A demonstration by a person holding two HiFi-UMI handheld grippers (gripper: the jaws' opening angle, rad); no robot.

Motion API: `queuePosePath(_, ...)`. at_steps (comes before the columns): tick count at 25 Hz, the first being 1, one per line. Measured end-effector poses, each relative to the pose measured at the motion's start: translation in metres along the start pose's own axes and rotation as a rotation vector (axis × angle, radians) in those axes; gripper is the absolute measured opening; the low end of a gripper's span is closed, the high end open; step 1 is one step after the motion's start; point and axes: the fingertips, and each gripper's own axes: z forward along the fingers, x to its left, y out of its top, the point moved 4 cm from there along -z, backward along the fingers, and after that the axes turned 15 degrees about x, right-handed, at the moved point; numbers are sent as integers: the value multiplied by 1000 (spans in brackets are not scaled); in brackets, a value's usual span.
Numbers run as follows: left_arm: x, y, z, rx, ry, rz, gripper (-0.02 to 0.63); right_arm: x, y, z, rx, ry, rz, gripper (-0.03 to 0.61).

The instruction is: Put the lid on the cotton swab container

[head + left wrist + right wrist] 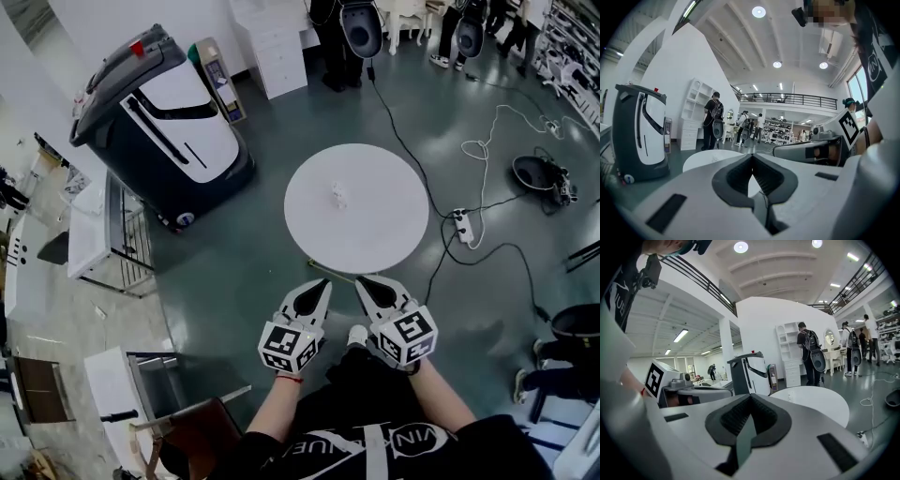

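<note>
A small pale cotton swab container (338, 196) stands near the middle of the round white table (375, 234); it is too small to tell its lid apart. My left gripper (324, 281) and right gripper (360, 280) hover side by side in front of my body, short of the table's near edge, both shut with nothing between the jaws. In the left gripper view the left gripper (752, 157) points at the table (710, 160). The right gripper (751, 397) faces the same table (820, 401), where the container (790, 396) shows as a tiny speck.
A big grey and white machine (169, 122) stands left of the table, with a metal rack (117, 234) beside it. Cables and a power strip (461, 225) lie on the floor at right. People (347, 37) stand at the back near a white cabinet (281, 52).
</note>
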Motion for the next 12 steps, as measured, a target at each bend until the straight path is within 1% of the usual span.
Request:
queuePosePath(7, 37, 18, 61, 18, 21, -29, 6, -53, 18, 45, 46, 33, -16, 2)
queuePosePath(12, 53, 27, 99, 26, 13, -44, 6, -85, 24, 72, 75, 56, -14, 2)
